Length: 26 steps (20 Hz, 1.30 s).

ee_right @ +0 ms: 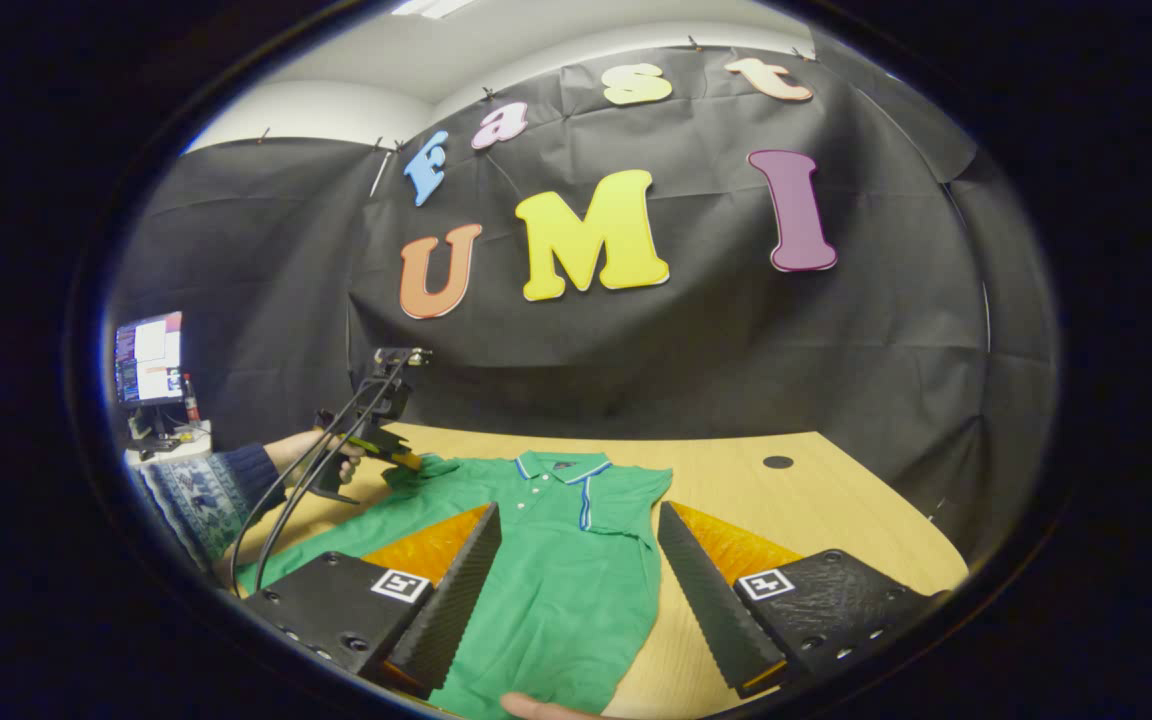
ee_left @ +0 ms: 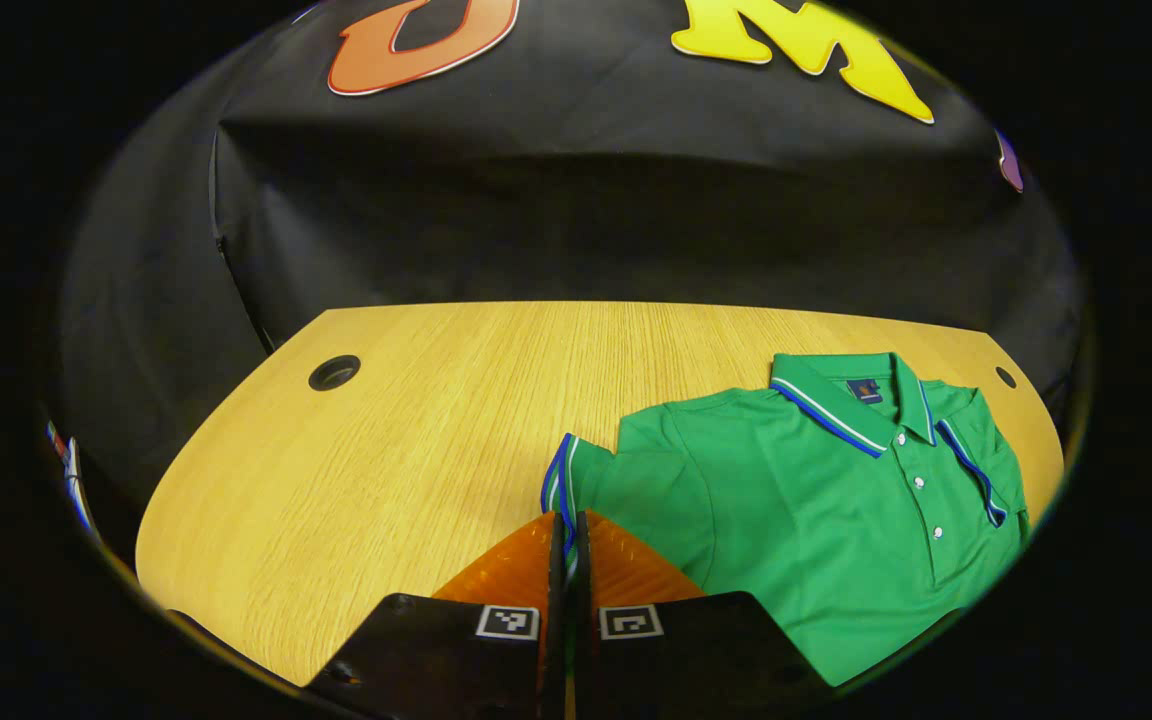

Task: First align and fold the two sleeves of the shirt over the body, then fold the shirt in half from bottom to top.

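Observation:
A green polo shirt (ee_left: 816, 500) with blue-and-white trim lies face up on the wooden table (ee_left: 386, 450), collar toward the far wall. My left gripper (ee_left: 568, 530) is shut on the striped cuff of one sleeve (ee_left: 576, 480), which sticks out to the side of the body. The other sleeve (ee_left: 976, 460) lies folded over the chest. In the right gripper view, my right gripper (ee_right: 578, 512) is open above the shirt (ee_right: 556, 600), a finger on each side of the body. Farther off, a hand holds the left gripper (ee_right: 406, 461) at the sleeve.
A round cable hole (ee_left: 334, 372) sits in the table's far corner, and another hole (ee_right: 778, 462) is beyond the shirt. A monitor (ee_right: 148, 358) stands off the table beyond the person's patterned sleeve (ee_right: 206, 490). Black cloth walls close the back.

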Available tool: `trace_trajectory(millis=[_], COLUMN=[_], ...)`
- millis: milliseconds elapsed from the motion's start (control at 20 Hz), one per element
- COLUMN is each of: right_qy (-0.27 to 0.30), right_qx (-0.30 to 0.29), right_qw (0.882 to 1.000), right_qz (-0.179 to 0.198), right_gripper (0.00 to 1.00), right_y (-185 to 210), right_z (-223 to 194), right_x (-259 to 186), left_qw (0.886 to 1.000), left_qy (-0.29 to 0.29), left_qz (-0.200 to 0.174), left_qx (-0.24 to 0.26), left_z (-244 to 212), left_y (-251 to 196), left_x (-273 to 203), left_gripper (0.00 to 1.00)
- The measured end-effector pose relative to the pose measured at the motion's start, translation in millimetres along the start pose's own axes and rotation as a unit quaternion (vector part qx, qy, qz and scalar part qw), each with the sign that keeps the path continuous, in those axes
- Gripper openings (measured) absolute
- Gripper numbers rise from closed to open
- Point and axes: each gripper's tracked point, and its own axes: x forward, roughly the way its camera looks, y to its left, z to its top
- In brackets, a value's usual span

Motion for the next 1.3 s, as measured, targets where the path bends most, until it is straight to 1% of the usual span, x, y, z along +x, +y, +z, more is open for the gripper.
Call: trace_trajectory(millis=[150, 250, 300, 350, 400, 500, 550, 600, 650, 700, 750, 800, 850, 900, 1050, 1300], right_qy=[0.005, 0.007, 0.008, 0.008, 0.007, 0.005, 0.006, 0.009, 0.012, 0.014, 0.019, 0.017, 0.014, 0.013, 0.009, 0.002], right_qx=[0.001, 0.009, 0.013, 0.013, 0.011, 0.008, 0.008, 0.010, 0.012, 0.013, 0.014, 0.020, 0.022, 0.022, 0.019, 0.005], right_qw=[1.000, 1.000, 1.000, 1.000, 1.000, 1.000, 1.000, 1.000, 1.000, 1.000, 1.000, 1.000, 1.000, 0.999, 1.000, 1.000], right_qz=[-0.005, -0.002, 0.001, 0.002, 0.000, -0.007, -0.009, -0.010, -0.010, -0.010, -0.015, -0.016, -0.015, -0.019, -0.021, -0.029], right_gripper=[0.96, 0.96, 1.00, 1.00, 0.96, 0.96, 0.92, 0.96, 0.96, 0.96, 0.96, 0.96, 1.00, 0.96, 0.96, 0.96], right_y=[-4, -2, -1, -1, -3, -7, -9, -10, -11, -12, -16, -18, -18, -20, -19, -9], right_z=[-4, -6, -6, -6, -6, -6, -8, -9, -10, -9, -10, -8, -4, -3, 2, 5], right_x=[1, 1, 1, 1, 0, 0, 0, 0, -1, 0, -1, -3, -4, -8, -20, -53], left_qw=[1.000, 1.000, 0.999, 0.999, 0.999, 0.999, 0.999, 0.999, 0.998, 0.998, 0.998, 0.998, 0.998, 0.999, 0.999, 0.995], left_qy=[-0.011, -0.016, -0.015, -0.011, 0.000, 0.002, -0.001, -0.001, 0.004, 0.003, -0.002, -0.005, -0.006, -0.009, -0.034, -0.090], left_qz=[0.003, 0.008, 0.015, 0.011, -0.003, -0.019, -0.035, -0.050, -0.064, -0.067, -0.060, -0.056, -0.056, -0.051, -0.033, -0.027], left_qx=[0.012, 0.025, 0.035, 0.039, 0.040, 0.030, 0.021, 0.008, 0.000, -0.006, -0.012, -0.016, -0.017, -0.015, -0.010, -0.025], left_z=[16, 25, 26, 25, 22, 22, 24, 23, 21, 20, 21, 20, 19, 18, 22, 33], left_y=[-13, -22, -26, -35, -50, -73, -87, -100, -113, -117, -117, -119, -121, -118, -109, -91], left_x=[-14, -20, -21, -20, -21, -24, -26, -28, -35, -39, -43, -46, -52, -60, -88, -161], left_gripper=[0.09, 0.09, 0.09, 0.10, 0.10, 0.11, 0.19, 0.45, 0.72, 0.82, 0.92, 0.97, 1.00, 1.00, 1.00, 1.00])
